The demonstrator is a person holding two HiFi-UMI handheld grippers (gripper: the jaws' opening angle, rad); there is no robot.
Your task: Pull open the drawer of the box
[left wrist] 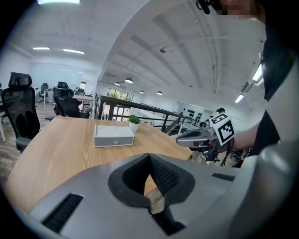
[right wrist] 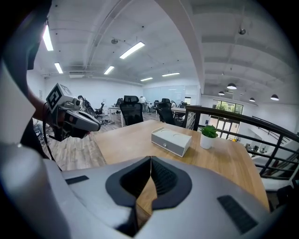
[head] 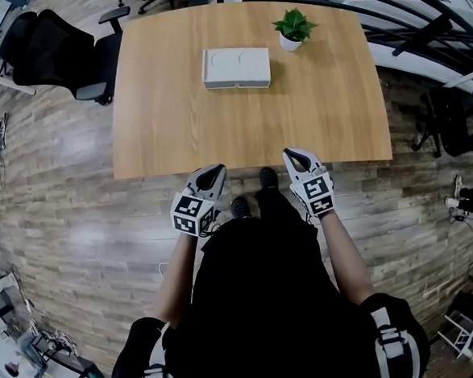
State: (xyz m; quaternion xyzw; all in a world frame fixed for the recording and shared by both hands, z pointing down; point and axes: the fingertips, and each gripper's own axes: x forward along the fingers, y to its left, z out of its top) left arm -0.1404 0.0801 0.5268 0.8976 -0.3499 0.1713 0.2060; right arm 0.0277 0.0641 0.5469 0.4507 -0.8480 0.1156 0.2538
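A flat white box (head: 236, 67) lies on the far half of the wooden table (head: 184, 131); its drawer front with a small round knob (left wrist: 116, 142) faces the person and is closed. Both grippers hover at the table's near edge, well short of the box. My left gripper (head: 213, 172) has its jaws pressed together with nothing between them (left wrist: 149, 157). My right gripper (head: 291, 154) is likewise shut and empty (right wrist: 150, 161). In the right gripper view the box (right wrist: 171, 140) sits ahead and slightly right.
A small potted plant (head: 294, 28) stands right of the box at the far edge. A black office chair (head: 57, 55) is at the table's far left corner. Black railing (head: 418, 10) runs behind the table on the right. The person stands on a wood floor (head: 78, 235).
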